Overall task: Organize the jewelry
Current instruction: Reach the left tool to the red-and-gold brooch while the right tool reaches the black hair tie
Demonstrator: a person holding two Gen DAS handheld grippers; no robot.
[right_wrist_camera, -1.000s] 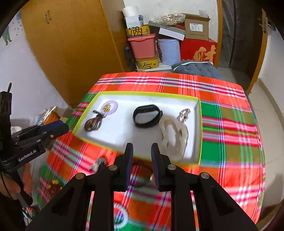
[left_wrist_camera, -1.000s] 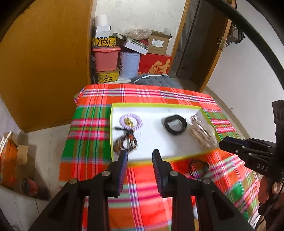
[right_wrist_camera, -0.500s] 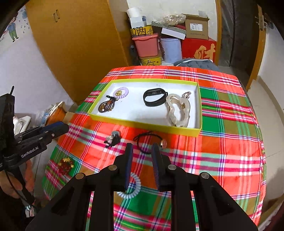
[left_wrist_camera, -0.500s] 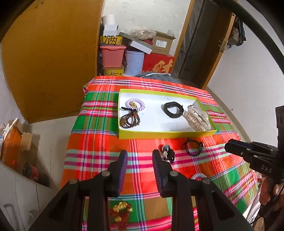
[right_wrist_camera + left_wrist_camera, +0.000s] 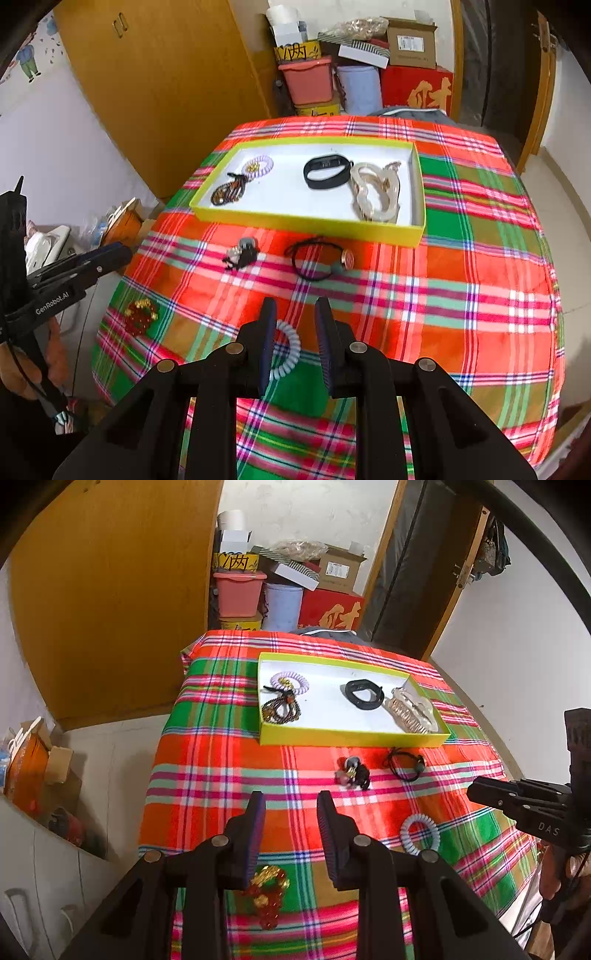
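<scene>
A yellow-rimmed tray on the plaid cloth holds a purple coil tie, brown beads, a black band and a pale hair claw. On the cloth in front lie a small dark charm cluster, a black cord tie, a white coil tie and a red-gold bead bracelet. My left gripper is open and empty above the cloth. My right gripper is open and empty above the white coil tie.
Boxes and bins are stacked behind the table next to a wooden wardrobe. Clutter lies on the floor at the left. A door stands at the right. The table edge drops off close on both sides.
Both grippers have pulled back and up from the tray, so the loose pieces on the cloth in front of it have come into view. Both stay open.
</scene>
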